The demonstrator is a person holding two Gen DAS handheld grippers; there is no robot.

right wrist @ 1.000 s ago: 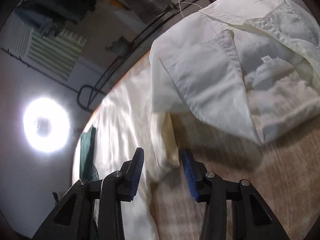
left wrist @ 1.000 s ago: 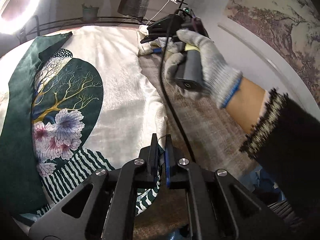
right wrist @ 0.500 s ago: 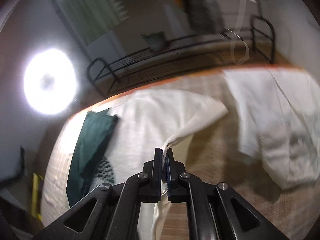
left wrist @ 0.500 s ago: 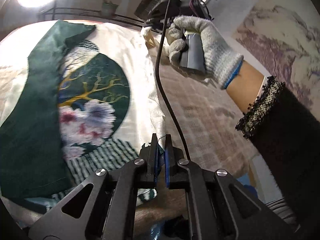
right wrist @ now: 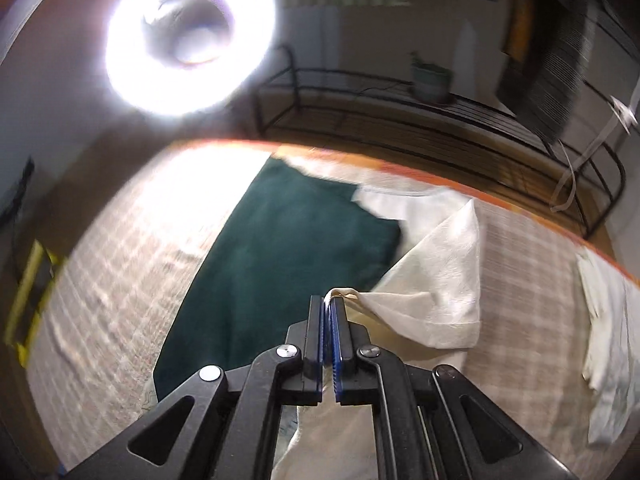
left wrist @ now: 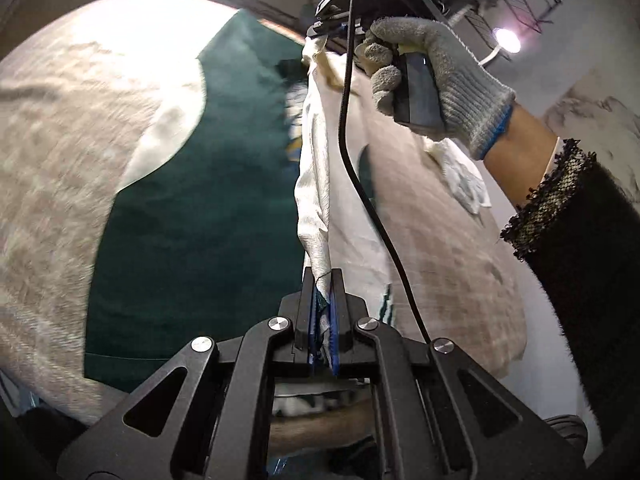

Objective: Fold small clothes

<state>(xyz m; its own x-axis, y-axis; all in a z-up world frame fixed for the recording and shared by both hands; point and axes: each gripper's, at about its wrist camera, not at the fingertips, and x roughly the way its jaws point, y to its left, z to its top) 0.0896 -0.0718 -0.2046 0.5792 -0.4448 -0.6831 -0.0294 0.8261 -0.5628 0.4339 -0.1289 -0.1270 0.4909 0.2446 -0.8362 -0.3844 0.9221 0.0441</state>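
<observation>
**Fold in progress: garment edge lifted by both claws**

Since the earlier frames, the white edge of the garment (left wrist: 316,184) has come up off the table (left wrist: 52,168) and now hangs stretched between the two claws; the flower print that lay face-up is hidden, and mostly the dark green part (left wrist: 192,208) shows. The right claw's jaws have just been closing and now pinch a corner of the cloth.

Left claw (left wrist: 323,320): clenched on the near end of the white edge. Right claw (right wrist: 329,336): clenched on the far corner, held by a gloved hand (left wrist: 436,76). The rest of the garment lies on the table beneath. A second white garment (right wrist: 612,344) lies apart at the right edge of the table.

Step in hand, as judged: carrying the lifted edge across to make the first fold. The next move calls for both claws to travel together, keeping the edge taut, then lower it evenly onto the green side before releasing.
</observation>
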